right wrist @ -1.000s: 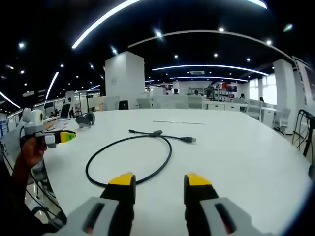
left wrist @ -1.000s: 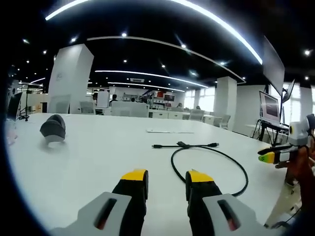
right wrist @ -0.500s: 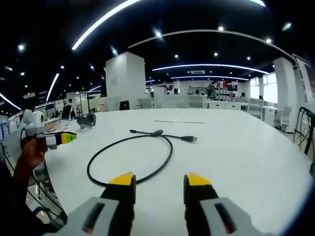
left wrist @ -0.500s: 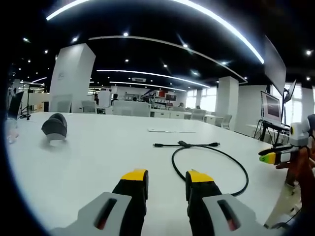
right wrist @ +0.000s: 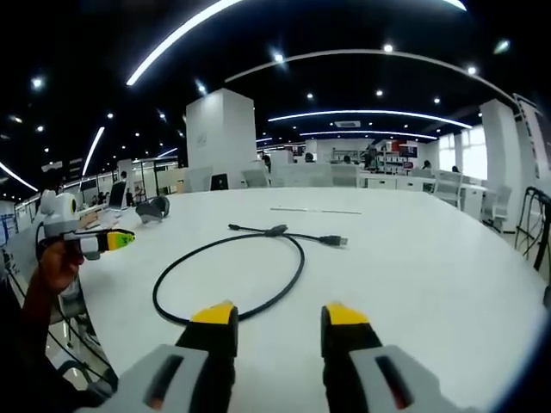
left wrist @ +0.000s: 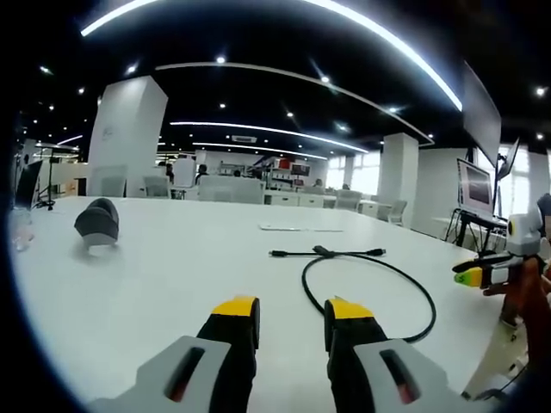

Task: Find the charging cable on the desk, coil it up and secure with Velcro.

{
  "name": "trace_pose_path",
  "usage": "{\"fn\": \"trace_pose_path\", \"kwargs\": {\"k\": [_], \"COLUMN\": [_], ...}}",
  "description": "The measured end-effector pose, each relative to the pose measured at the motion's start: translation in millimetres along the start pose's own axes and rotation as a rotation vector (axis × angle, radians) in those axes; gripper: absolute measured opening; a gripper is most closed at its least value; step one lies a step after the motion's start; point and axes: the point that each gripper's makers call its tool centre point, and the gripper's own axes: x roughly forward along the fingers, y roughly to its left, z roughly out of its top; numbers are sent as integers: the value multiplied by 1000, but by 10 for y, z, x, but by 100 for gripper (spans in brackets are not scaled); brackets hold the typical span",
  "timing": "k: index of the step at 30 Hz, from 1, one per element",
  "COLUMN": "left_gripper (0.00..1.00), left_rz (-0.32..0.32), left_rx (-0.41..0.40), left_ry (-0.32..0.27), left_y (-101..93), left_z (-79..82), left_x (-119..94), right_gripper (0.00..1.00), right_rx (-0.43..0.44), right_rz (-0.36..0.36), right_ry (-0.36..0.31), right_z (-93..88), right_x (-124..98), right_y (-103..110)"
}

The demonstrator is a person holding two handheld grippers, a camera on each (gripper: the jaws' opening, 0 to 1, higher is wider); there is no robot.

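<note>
Your charging cable (right wrist: 258, 267) lies loose on the white desk (right wrist: 413, 275) in one wide loop, its two plug ends crossing at the far side where the loop closes. The likely trouble is the cable itself: it is thin, limp and flat against a smooth top, so if you pinch at the near arc with only one jaw under it, it may slide away or spring out of shape as you start winding. Coil too tightly and the plug ends may flick loose before the Velcro goes round. You also have no strap in plain sight; the dark grey object (left wrist: 96, 224) far off on your left side could be something else entirely, so check before you commit.

Your right gripper (right wrist: 280, 331) has its jaws spread apart, holding nothing, just short of the loop's near edge. Your left gripper (left wrist: 291, 327) is likewise parted and empty, beside the loop and touching nothing
</note>
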Motion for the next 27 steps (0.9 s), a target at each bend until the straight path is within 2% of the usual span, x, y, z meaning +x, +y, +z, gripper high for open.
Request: {"fn": "trace_pose_path", "kwargs": {"k": [6,15,22,27], "left_gripper": [30,30,30,30], "left_rz": [-1,0,-3,-8], "left_rx": [5,6,3,8], "left_ry": [4,-1,5,5], "left_y": [-3,-3,-4,-27], "left_z": [-6,13,-3,0], "left_x": [9,4,20,30], "right_gripper": [37,39,41,41], "right_rx": [-2,14,16,20], "right_rz": [3,11,5,15], "right_ry": [-5,-13,16,8], "right_z": [6,16,-34,-13], "right_x": [2,0,24,38], "right_y": [0,-1,-13,13]}}
